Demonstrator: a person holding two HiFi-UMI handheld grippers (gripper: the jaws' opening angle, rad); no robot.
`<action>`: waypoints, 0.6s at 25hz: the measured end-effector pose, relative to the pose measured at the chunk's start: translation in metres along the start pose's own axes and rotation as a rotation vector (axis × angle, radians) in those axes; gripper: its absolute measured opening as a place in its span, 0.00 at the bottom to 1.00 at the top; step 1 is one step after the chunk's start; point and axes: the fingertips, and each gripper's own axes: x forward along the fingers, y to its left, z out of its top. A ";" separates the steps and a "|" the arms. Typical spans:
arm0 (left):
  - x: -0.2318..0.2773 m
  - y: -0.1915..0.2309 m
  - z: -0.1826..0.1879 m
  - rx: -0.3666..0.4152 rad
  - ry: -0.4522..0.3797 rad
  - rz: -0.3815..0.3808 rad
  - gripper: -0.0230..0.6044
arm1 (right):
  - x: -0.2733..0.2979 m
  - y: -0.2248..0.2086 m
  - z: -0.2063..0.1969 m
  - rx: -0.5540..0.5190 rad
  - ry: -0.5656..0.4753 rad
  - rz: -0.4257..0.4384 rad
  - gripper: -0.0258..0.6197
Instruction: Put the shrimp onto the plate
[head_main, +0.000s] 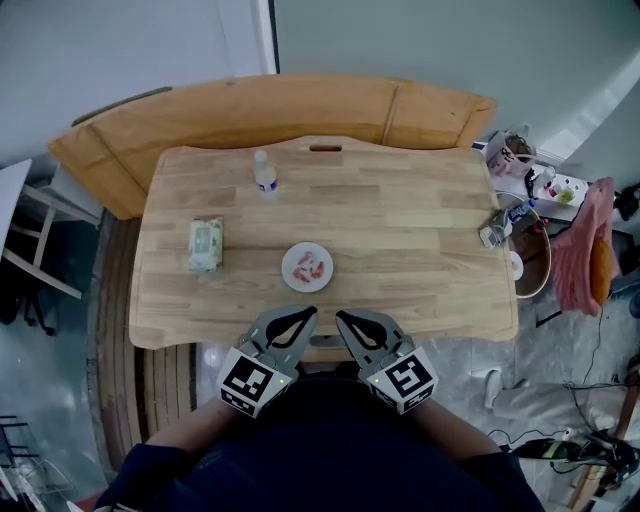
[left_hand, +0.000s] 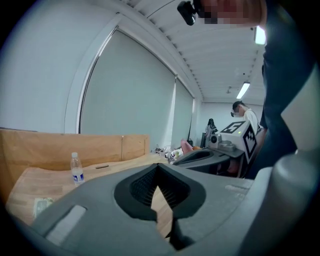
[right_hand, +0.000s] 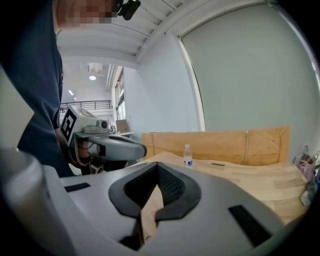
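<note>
Shrimp (head_main: 311, 268) is sitting on the plate (head_main: 292, 279) already, a couple of pinkish-red pieces right around the middle of it. The plate is small, white and round, and rests on the wooden table (head_main: 420, 250) a bit back from the near edge.

The left gripper (head_main: 304, 316) and right gripper (head_main: 346, 320) are both on the near side of the plate, hovering over the table's edge close to the person's body, side by side, tips angled in toward each other and apart from the plate. In the gripper views, both claws are clenched with the tips meeting. Nothing is between them; you just see wood through the little gap behind the tips.

Other stuff: a pack of wipes (head_main: 206, 244) lies well to the left of the plate. A small water bottle (head_main: 264, 172) stands upright beyond the plate and a little left. A curved wooden bench (head_main: 300, 105) wraps around the far side of the table, past the plate.
</note>
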 end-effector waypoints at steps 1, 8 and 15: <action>-0.001 -0.001 -0.001 -0.007 -0.004 -0.002 0.05 | 0.000 0.002 0.001 -0.002 -0.002 0.001 0.05; -0.005 -0.006 0.001 0.002 -0.001 -0.037 0.04 | 0.001 0.010 0.007 -0.023 -0.013 0.014 0.05; -0.008 -0.011 0.001 0.011 -0.006 -0.039 0.04 | 0.002 0.015 0.006 -0.035 -0.008 0.025 0.05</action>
